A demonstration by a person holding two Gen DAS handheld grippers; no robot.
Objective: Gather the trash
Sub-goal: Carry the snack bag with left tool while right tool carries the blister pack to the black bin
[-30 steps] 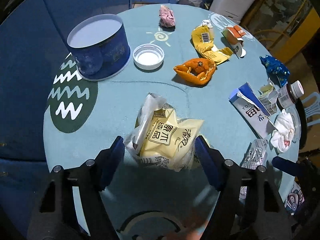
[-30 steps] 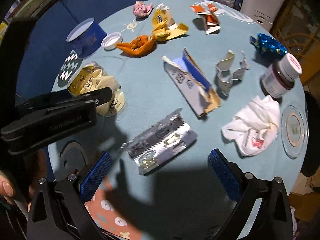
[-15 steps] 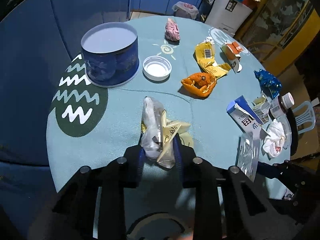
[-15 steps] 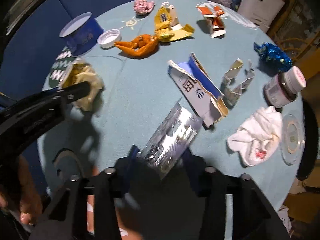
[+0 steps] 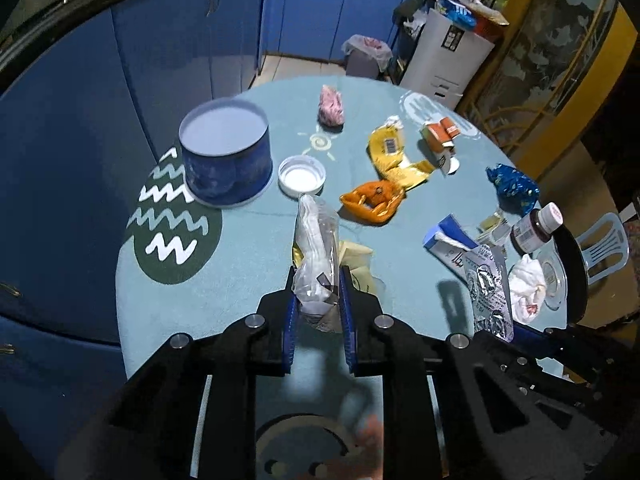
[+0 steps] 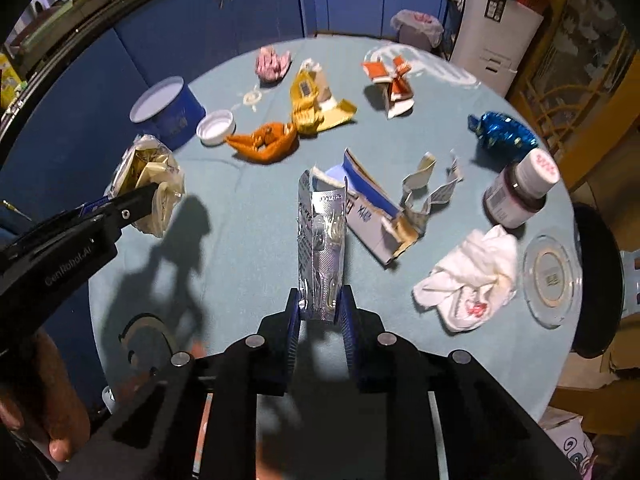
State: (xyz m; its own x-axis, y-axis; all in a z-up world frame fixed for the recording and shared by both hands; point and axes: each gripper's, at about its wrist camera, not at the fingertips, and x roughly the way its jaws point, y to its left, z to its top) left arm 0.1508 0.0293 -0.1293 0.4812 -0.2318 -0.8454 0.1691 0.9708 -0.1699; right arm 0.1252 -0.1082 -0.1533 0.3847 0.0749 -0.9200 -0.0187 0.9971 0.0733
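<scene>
Both grippers now lifted off table (image 5: pixel 248 256): left gripper (image 5: pixel 318 304) clamps snack bag (image 5: pixel 316 252), right gripper (image 6: pixel 320 308) clamps foil pill sheet (image 6: pixel 322 248), long axes pointing away; bin (image 6: pixel 416 30) far beyond.

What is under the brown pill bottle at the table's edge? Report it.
The brown pill bottle stands upright directly on the teal tablecloth, beside the clear glass coaster. Its base covers the cloth beneath, so nothing else shows there.

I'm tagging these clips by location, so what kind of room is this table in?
Probably a home kitchen or dining area. Blue cabinets line the wall, a lined trash bin stands on the tiled floor, and the round table carries household litter such as an orange peel.
</scene>
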